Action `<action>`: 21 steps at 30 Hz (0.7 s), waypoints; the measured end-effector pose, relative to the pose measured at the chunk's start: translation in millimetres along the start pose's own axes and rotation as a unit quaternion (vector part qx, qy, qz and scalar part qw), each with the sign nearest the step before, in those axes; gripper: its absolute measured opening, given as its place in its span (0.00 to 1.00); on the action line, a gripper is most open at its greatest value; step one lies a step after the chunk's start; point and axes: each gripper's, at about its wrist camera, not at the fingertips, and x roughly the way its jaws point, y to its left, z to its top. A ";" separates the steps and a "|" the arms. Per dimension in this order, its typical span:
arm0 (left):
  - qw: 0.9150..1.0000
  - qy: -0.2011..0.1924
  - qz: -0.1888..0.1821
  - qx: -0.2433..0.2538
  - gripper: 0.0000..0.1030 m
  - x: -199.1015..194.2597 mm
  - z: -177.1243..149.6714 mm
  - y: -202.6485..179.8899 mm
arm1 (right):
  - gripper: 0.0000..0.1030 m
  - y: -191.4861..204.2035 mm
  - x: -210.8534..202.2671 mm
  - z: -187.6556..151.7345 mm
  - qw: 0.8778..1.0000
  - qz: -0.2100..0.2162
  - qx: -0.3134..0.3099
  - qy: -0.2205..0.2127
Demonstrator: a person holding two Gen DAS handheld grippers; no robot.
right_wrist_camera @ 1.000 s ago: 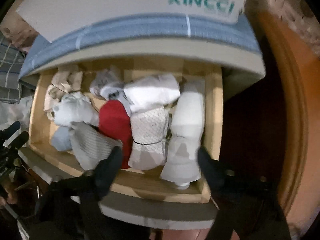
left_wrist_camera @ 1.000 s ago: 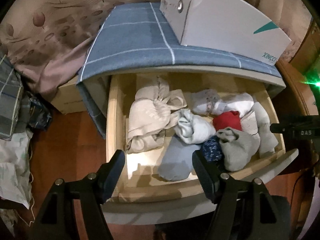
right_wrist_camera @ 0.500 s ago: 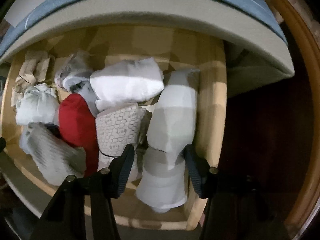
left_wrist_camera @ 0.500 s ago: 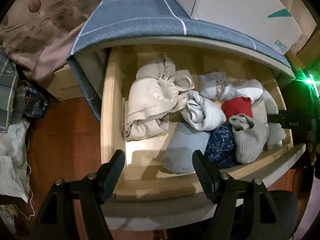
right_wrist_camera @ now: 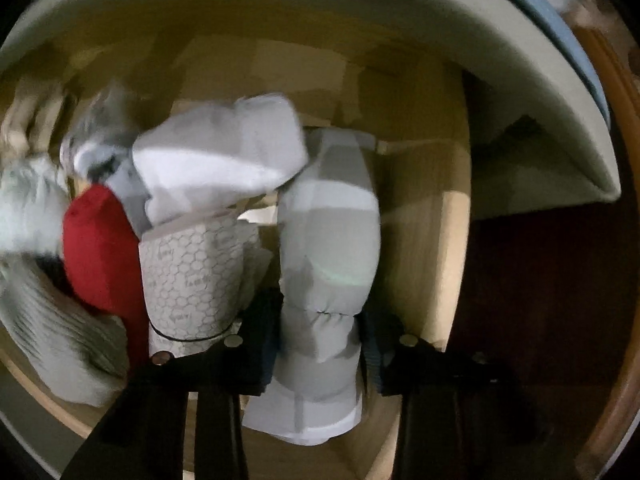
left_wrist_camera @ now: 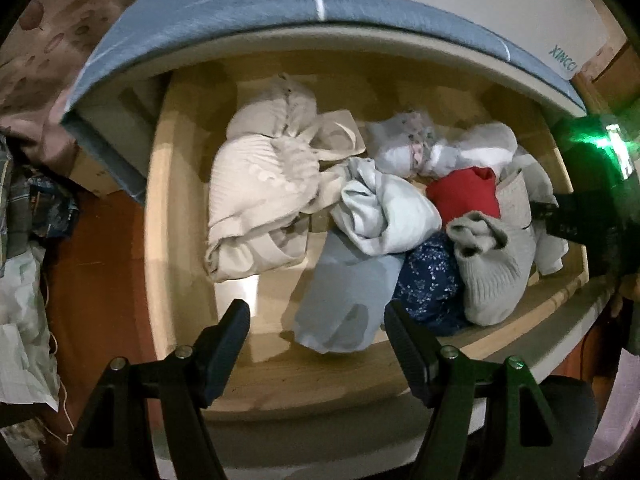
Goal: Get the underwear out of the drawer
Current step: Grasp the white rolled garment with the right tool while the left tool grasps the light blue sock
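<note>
Through the left wrist camera we look down into the wooden drawer (left_wrist_camera: pixel 180 240), heaped with soft rolled garments: a ribbed cream bundle (left_wrist_camera: pixel 260 200), a smooth pale blue roll (left_wrist_camera: pixel 344 292), a navy speckled piece (left_wrist_camera: pixel 428 280) and a red one (left_wrist_camera: pixel 464 196). Our left gripper (left_wrist_camera: pixel 316 340) hangs released, its fingers spread wide on either side of the near end of the pale blue roll, not touching it.

Through the right wrist camera our right gripper (right_wrist_camera: pixel 320 344) is closing, its fingers (right_wrist_camera: pixel 260 344) pinching the waist of a grey-and-white rolled underwear (right_wrist_camera: pixel 328 248), beside a honeycomb-printed roll (right_wrist_camera: pixel 192 276).
</note>
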 end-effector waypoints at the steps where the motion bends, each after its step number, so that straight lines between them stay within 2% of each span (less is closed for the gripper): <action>1: 1.000 0.005 -0.003 0.000 0.70 2.2 1.5 -1.4 | 0.30 -4.6 2.8 6.0 1.000 0.012 0.009 0.001; 10: 0.998 0.055 0.002 0.018 0.70 26.1 17.0 -20.0 | 0.29 -45.4 16.7 3.3 0.991 0.122 0.052 0.027; 14: 0.995 0.089 0.024 0.025 0.70 44.0 22.3 -29.9 | 0.29 -46.8 33.8 -0.9 0.993 0.104 0.031 0.038; 15: 0.995 0.092 0.023 0.024 0.69 45.3 23.4 -30.8 | 0.29 -42.6 37.3 -12.5 0.994 0.098 0.027 0.034; 21: 0.993 0.113 0.023 0.028 0.70 53.1 33.1 -41.0 | 0.34 -1.9 67.7 -24.2 0.999 0.045 -0.020 0.022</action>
